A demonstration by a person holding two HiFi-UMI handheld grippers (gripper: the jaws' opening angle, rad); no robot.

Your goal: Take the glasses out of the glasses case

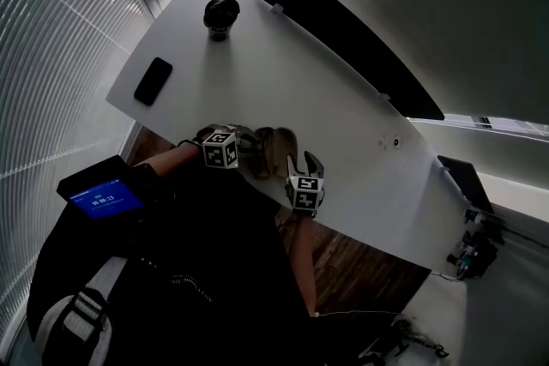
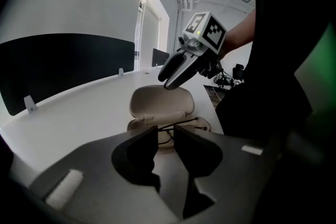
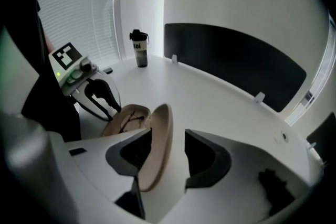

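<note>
The right gripper [image 3: 168,138] has its jaws spread, and the raised lid [image 3: 159,144] of the glasses case [image 3: 122,124] stands on edge between them. The lid lies close against one jaw, with a clear gap to the other, so it is not pinched. Seen from here the lid is edge-on, and its long axis runs along this gripper's line of sight.

The left gripper [image 2: 165,132] has its jaws a narrow way apart with nothing between them. Their tips point at the open side of the case. From this gripper's view the case lies broadside, its long axis running left to right, with the lid upright at the back and the tray facing the jaws. The glasses [image 2: 176,125] lie in the tray, their thin dark frame running along the same axis.

The case sits on the white bench [image 1: 257,73] near its front edge, between the two grippers. Farther back on the bench stand a dark bottle [image 1: 221,15] and a black phone [image 1: 153,81], well apart from the case. A dark partition [image 1: 343,30] runs along the far edge.
</note>
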